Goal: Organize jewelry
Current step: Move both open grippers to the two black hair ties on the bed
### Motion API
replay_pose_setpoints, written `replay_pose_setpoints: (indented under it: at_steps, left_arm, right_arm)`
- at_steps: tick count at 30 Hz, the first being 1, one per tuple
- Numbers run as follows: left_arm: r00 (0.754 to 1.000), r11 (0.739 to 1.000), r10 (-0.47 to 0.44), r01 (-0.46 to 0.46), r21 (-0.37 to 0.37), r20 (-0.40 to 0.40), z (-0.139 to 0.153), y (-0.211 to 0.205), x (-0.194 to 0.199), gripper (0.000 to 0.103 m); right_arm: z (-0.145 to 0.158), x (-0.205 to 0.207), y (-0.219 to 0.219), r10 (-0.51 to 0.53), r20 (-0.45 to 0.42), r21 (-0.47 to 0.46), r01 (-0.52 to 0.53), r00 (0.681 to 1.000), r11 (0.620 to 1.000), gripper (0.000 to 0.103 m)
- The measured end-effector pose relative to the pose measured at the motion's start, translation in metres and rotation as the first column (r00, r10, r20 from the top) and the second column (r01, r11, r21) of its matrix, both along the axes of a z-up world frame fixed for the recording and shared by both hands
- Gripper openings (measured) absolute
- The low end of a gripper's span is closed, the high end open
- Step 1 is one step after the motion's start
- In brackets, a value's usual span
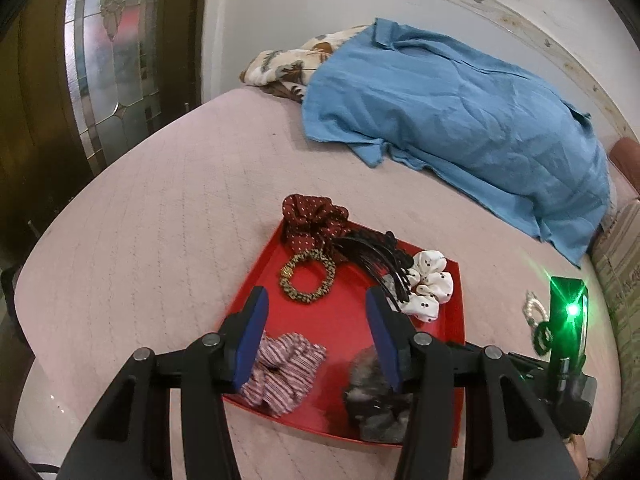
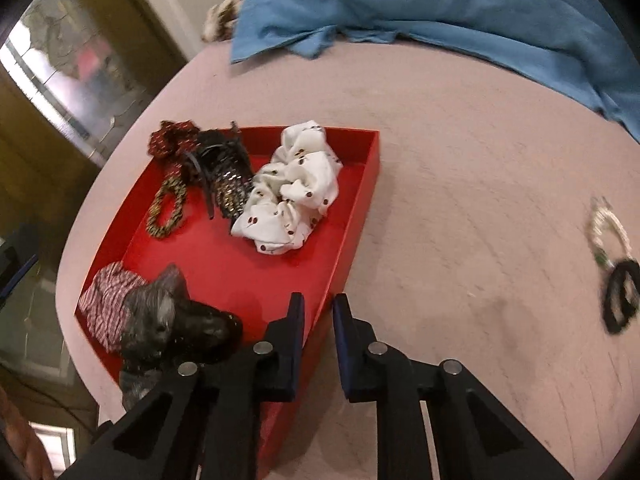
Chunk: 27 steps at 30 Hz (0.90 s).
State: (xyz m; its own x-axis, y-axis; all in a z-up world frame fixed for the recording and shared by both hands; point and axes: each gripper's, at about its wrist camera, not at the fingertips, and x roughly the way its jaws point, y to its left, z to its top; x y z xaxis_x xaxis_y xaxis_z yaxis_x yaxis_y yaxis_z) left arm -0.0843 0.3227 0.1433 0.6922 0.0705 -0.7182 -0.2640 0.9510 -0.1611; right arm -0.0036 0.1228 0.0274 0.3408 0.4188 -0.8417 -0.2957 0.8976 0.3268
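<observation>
Red is where most of my work already sits: the red tray (image 2: 362,184) on the pink bedspread (image 2: 460,168) holds the bulk of the pieces. Along its far side I count the maroon dotted scrunchie (image 1: 310,216), the gold braided ring (image 1: 307,276), the black claw clips (image 1: 372,254) and the white spotted scrunchie (image 2: 294,196), which lies against the clips. At the near end lie the striped scrunchie (image 1: 282,372) and, just beside it, the grey furry scrunchie (image 2: 160,312) with something dark and glittery touching it; I cannot tell what that dark piece is.

So I judge the sorting well along but not finished. Two things are still out on the bedspread, well apart from the tray on its right: a pearl bracelet (image 2: 606,232) and a black hair tie (image 2: 622,296), which touch or nearly touch each other. The motion blur in the right view keeps me from saying which.

My left tongs (image 1: 316,308) are spread wide over the tray, holding nothing, the striped scrunchie showing between and below the pads. My right tongs (image 2: 318,308) are narrowed to a slim gap, empty, poised over the tray's near right wall.

What is left, as I see it, is to bring the bracelet and hair tie in. The right tongs are nearer, and would need to spread first.
</observation>
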Motion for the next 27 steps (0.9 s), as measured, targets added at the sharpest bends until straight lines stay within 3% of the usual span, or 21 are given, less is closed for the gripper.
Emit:
replay_pose_setpoints:
  at_steps: [6,11,15,18,22,27]
  left_arm:
    - [0.998,0.998,-0.061,0.061,-0.007,-0.004,0.005,-0.041,-0.001,0.049]
    - [0.991,0.991,-0.135,0.135,0.015,-0.014,0.007,-0.088,0.004,0.049]
    - [0.98,0.98,-0.198,0.199,0.011,-0.026,0.007,-0.127,0.007,0.049]
    - [0.965,0.965,-0.261,0.261,0.008,-0.026,0.006,-0.159,0.01,0.049]
    - [0.937,0.938,-0.346,0.347,0.011,-0.045,-0.006,-0.208,0.022,0.049]
    - [0.903,0.907,-0.421,0.42,-0.031,-0.087,-0.036,-0.263,0.048,0.049]
  right_arm:
    - [-0.011,-0.016,-0.053,-0.064,0.001,0.007,0.064,0.998,0.998,0.012]
    - [-0.004,-0.032,-0.091,-0.094,0.006,0.051,0.093,0.996,0.994,0.013]
    - [0.012,-0.043,-0.124,-0.111,0.03,0.121,0.107,0.993,0.987,0.025]
    - [0.023,-0.053,-0.164,-0.139,0.078,0.158,0.125,0.987,0.979,0.037]
    - [0.021,-0.057,-0.231,-0.236,0.119,0.141,0.219,0.964,0.965,0.037]
    - [0.006,-0.038,-0.288,-0.325,0.093,0.12,0.313,0.941,0.942,0.037]
